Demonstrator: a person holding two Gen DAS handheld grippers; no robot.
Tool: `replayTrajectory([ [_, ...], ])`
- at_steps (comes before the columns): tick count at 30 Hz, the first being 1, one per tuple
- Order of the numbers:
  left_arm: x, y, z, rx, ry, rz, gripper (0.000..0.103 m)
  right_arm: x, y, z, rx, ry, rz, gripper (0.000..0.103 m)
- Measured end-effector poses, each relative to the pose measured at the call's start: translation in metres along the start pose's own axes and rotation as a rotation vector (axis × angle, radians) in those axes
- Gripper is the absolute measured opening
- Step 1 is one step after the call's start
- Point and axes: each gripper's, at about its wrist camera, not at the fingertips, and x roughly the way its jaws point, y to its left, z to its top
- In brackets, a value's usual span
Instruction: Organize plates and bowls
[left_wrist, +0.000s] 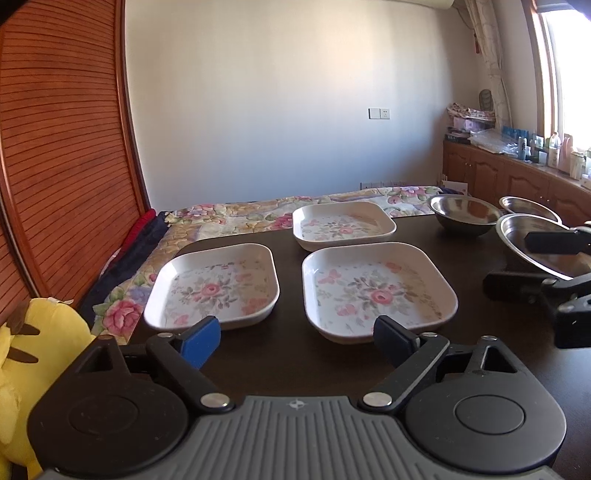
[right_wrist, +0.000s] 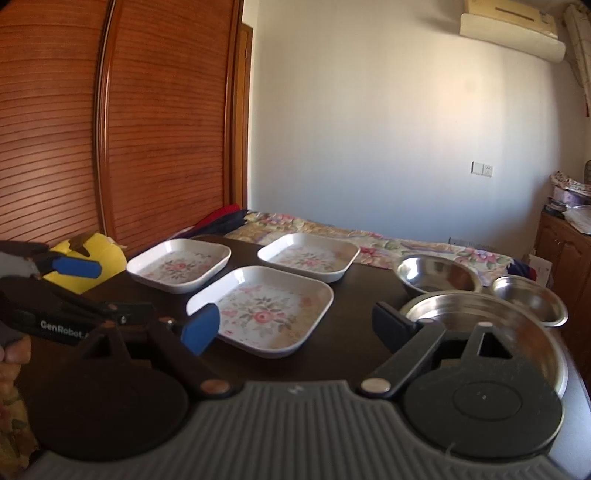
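Sitting on the dark counter (left_wrist: 295, 369) are three floral square plates (left_wrist: 376, 291), with three steel bowls (right_wrist: 436, 275) grouped just beside them on the right. The left gripper (left_wrist: 299, 338) and right gripper (right_wrist: 299, 326) are hovering near the front plates, jaws standing wide and holding nothing

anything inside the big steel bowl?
Looks empty: the big steel bowl shows bare metal where visible. The right tool covers its near part in the right wrist view, and partly blocks it in the left wrist view, so that part is unconfirmed.
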Motion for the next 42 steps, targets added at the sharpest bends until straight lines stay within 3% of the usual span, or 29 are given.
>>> replayTrajectory([
  [9, 0.039, 0.01, 0.011, 0.025, 0.027, -0.071, 0.074, 0.041, 0.003, -0.002, 0.008, 0.087, 0.023, 0.08],
  [22, 0.079, 0.012, 0.016, 0.024, 0.074, -0.159, 0.047, 0.073, 0.007, 0.0, 0.011, 0.154, 0.031, 0.062],
  [42, 0.097, 0.009, 0.012, 0.04, 0.116, -0.185, 0.036, 0.093, 0.002, -0.01, 0.032, 0.215, -0.022, 0.052],
])
